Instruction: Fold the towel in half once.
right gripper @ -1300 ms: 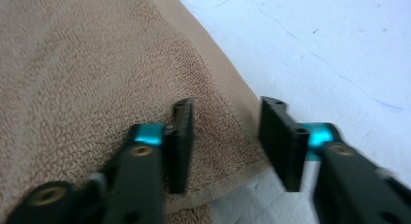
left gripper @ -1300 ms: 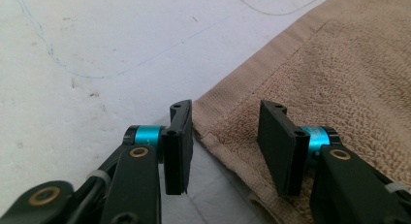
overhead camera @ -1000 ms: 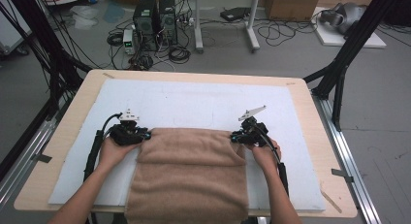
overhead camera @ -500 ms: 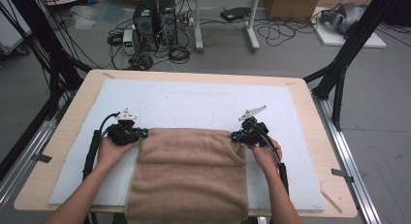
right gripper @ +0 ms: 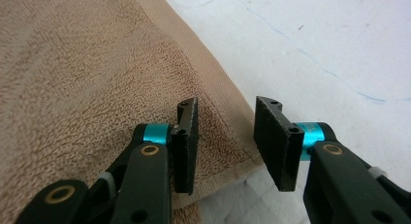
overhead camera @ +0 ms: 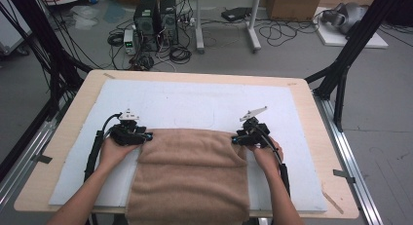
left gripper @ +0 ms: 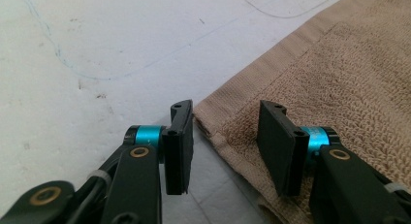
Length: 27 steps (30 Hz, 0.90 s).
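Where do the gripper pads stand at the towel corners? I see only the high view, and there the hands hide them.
Observer: On the left gripper, the pads are apart. The corner of the towel lies between them, and neither pad presses on it.
Operator: And on the right side?
Observer: The right gripper is the same: its jaws have just been opening, and the towel's hemmed corner lies loose between them on the white mat.
Operator: Is the corner flat, or folded over?
Observer: At the left corner a second layer of towel edge shows beneath the top one, so it is doubled there.
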Each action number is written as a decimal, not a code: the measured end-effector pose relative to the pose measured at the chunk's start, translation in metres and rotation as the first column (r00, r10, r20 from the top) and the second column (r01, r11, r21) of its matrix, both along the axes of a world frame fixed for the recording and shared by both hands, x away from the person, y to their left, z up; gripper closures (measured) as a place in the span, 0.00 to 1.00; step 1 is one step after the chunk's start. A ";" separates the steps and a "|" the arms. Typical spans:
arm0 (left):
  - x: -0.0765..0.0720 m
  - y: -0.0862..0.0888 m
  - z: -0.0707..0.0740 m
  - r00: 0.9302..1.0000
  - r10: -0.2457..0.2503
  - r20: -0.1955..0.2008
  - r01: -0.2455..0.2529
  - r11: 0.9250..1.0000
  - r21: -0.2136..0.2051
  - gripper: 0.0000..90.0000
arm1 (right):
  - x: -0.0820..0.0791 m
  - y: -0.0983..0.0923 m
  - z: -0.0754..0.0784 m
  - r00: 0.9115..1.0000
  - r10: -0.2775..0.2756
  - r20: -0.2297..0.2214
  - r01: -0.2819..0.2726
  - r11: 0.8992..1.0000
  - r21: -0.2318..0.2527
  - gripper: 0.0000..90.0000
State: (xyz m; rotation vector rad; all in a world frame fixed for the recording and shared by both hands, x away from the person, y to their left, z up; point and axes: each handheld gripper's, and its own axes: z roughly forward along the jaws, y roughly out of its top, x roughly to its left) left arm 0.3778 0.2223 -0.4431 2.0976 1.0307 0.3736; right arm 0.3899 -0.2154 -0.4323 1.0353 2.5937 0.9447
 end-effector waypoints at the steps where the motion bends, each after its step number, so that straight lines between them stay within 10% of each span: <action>1: 0.000 0.000 0.000 1.000 0.002 0.003 -0.002 1.000 0.000 0.63 | -0.001 0.001 0.000 1.000 -0.001 0.003 0.001 1.000 -0.013 0.69; 13: 0.000 -0.001 0.000 1.000 -0.011 0.008 0.011 1.000 -0.010 0.92 | -0.001 0.003 0.000 1.000 0.022 -0.014 -0.022 1.000 0.012 0.89; 27: -0.002 0.008 0.009 1.000 -0.010 -0.009 0.009 0.997 -0.081 0.96 | -0.003 -0.003 0.006 0.997 0.065 -0.038 -0.061 0.994 0.092 0.93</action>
